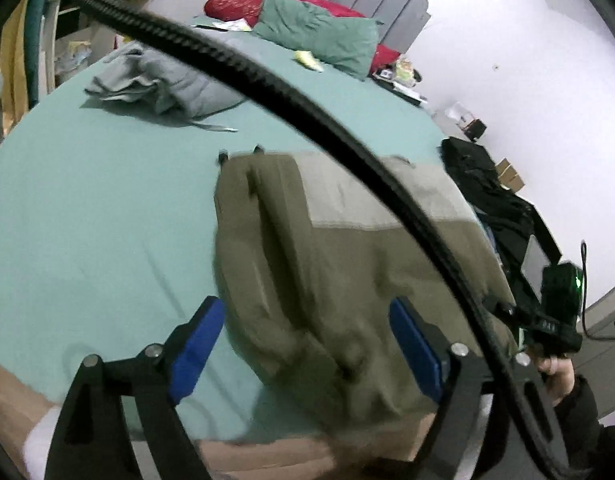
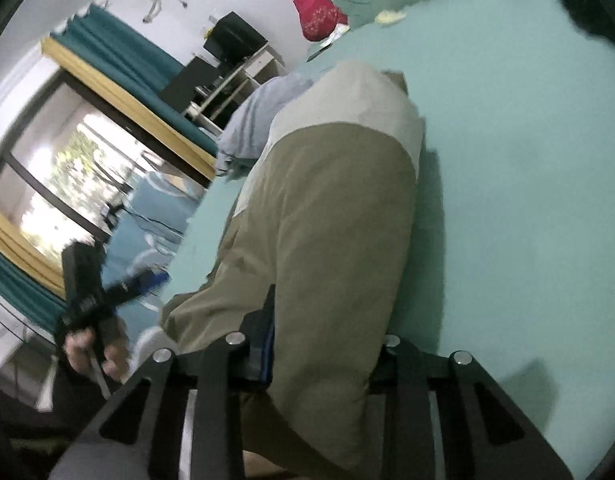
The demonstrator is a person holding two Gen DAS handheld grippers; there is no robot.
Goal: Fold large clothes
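The olive-green and beige two-tone fabric garment [image 1: 327, 264] lies on the bed with the pale green sheet [image 1: 99, 216], near its front edge, with one end draped toward the edge closest to the cameras. It looks like a thick, soft piece — probably a hooded top or jacket, since two dark cord tips show at its far edge — and it sags and creases wherever it is unsupported. My guess is that it is light enough to lift but floppy, so it will not hold a fold unless laid down flat and smoothed.

The left gripper [image 1: 307, 348] hovers over the near end of the garment with its blue-padded fingers [image 1: 195, 344] spread wide, gripping nothing. The right gripper [image 2: 319, 344] is clamped on the garment's near edge: cloth bunches up between its jaws and rises away from it in the right wrist view (the pads are mostly hidden by fabric).

Good places to grip seem to be the hem corners or seams, where the layers are doubled and less likely to slip.

A crumpled grey-blue garment [image 1: 159, 80] sits further back on the bed, well apart, and a black pile of clothing [image 1: 483, 184] lies at the bed's right side.
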